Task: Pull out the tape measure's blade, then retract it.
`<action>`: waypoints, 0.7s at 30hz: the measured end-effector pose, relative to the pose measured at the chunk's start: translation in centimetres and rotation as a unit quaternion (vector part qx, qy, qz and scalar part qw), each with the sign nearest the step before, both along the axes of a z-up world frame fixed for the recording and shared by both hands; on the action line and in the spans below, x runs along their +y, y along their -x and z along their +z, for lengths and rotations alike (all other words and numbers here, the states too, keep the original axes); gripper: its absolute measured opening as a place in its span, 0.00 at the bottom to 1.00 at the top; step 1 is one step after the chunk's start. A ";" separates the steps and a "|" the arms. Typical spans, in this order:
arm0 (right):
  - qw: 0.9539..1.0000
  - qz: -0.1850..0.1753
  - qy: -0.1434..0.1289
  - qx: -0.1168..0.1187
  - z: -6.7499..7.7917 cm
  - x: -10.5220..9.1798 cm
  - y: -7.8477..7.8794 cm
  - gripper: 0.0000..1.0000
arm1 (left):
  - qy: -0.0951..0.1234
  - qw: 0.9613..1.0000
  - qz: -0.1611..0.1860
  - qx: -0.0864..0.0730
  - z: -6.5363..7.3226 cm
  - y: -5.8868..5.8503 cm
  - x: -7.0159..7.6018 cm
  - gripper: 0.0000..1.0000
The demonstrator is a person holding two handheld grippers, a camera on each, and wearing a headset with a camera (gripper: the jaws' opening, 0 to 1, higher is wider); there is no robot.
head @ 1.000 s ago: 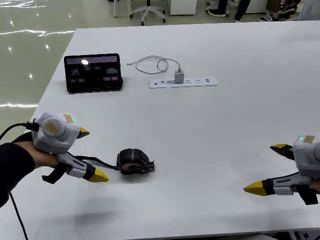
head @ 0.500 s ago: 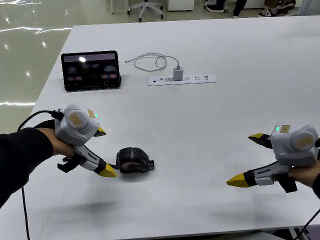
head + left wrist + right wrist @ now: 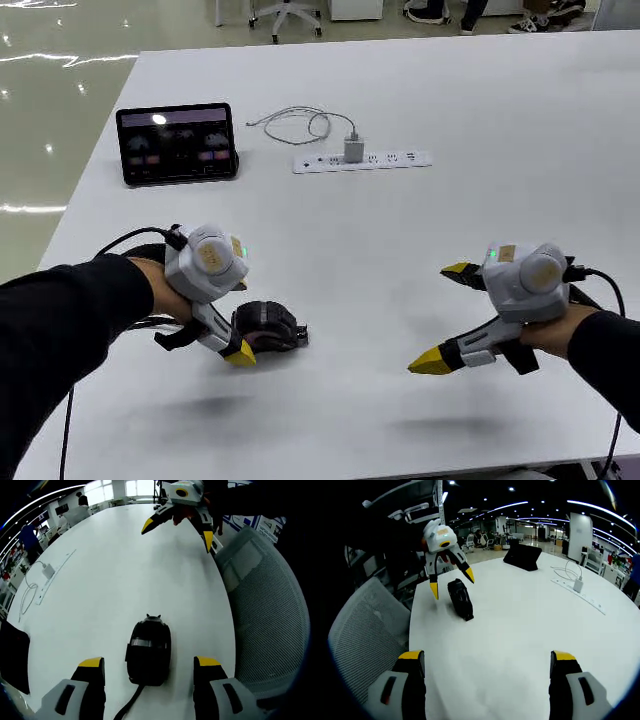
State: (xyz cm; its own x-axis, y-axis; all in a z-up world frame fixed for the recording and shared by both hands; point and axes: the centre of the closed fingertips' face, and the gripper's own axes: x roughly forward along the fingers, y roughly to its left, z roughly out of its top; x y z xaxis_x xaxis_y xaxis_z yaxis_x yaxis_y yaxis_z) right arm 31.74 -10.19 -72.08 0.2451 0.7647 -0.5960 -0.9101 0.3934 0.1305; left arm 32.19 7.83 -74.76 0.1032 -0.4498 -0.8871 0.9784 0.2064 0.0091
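The left gripper [image 3: 149,663] has its jaws spread wide on either side of the black tape measure [image 3: 268,324], which lies on the white table [image 3: 400,230] near the person's edge (its strap trails back between them). Neither yellow fingertip [image 3: 91,662] touches it. The right gripper [image 3: 443,315], well apart, hovers with its jaws spread and holds nothing.

Head view above; gripper views seemingly opposed

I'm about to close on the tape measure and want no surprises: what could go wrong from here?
The open left tongs straddle the tape measure without touching it; closing off-centre could push the case sliding across the smooth table. Its strap trails back between the tongs and could get pinched.
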 end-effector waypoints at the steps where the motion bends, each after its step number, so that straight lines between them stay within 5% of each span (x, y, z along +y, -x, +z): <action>1: 1.000 0.005 0.006 -0.009 -0.1 0.5 -0.3 1.00 | 0.002 1.000 -0.003 0.002 -0.2 0.0 -0.3 0.66; 3: 0.999 0.025 0.009 -0.031 0.2 1.6 -0.4 1.00 | -0.001 1.000 -0.009 0.000 -0.7 -0.3 -0.4 0.64; 7: 0.998 0.053 0.010 -0.038 -0.1 3.7 -0.5 0.99 | -0.008 1.000 -0.023 0.000 -1.1 -0.1 -0.8 0.60; 17: 0.995 0.088 0.033 -0.026 -1.7 6.6 -0.5 1.00 | -0.025 0.998 -0.054 -0.029 -1.3 -1.2 -0.6 0.39; 20: 0.995 0.096 0.017 -0.032 -1.4 7.8 -0.7 0.96 | -0.027 0.996 -0.080 -0.030 -1.5 -0.8 -0.7 0.37; 21: 0.995 0.097 0.021 -0.032 -1.6 8.1 -0.9 0.95 | -0.027 0.995 -0.093 -0.013 -1.8 0.0 -0.9 0.33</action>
